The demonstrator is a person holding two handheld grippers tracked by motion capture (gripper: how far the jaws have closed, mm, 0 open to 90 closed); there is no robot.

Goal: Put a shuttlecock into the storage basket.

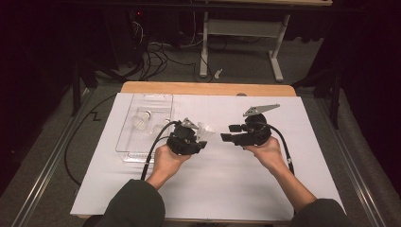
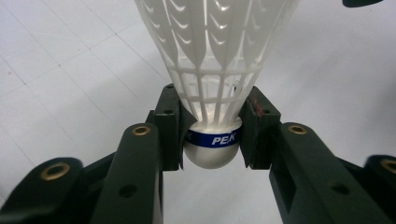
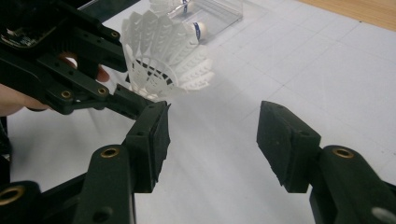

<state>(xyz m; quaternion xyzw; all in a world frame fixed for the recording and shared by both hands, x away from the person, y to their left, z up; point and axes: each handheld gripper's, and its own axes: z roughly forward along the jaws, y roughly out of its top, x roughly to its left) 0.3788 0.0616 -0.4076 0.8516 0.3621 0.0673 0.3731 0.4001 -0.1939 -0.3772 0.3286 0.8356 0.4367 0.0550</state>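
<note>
My left gripper (image 2: 212, 135) clamps a white plastic shuttlecock with a blue band round its rounded cork (image 2: 212, 93), my two black pads pressing the cork from either side. My left gripper view shows this grip close up: the band carries white letters, and the ribbed skirt flares up and away from me over the white sheet. From the high view the same shuttlecock (image 1: 204, 130) is just a pale blur past my left gripper (image 1: 196, 137), held above the white paper sheet covering the wooden table (image 1: 265, 179), with the lettering too small to read.

My right gripper (image 3: 212, 140) stands with its pads wide apart, nothing between them. Its view looks into the open mouth of the held shuttlecock's skirt (image 3: 159, 65), near my right pads but apart from them, and shows my left hand (image 3: 14, 100) behind it. In the high view my right gripper (image 1: 234, 135) faces the left one across a small gap.

Counting: I see two more white shuttlecocks lying in the clear plastic tray (image 1: 142, 142) to my far left, so three in all; one tray; two grippers.
</note>
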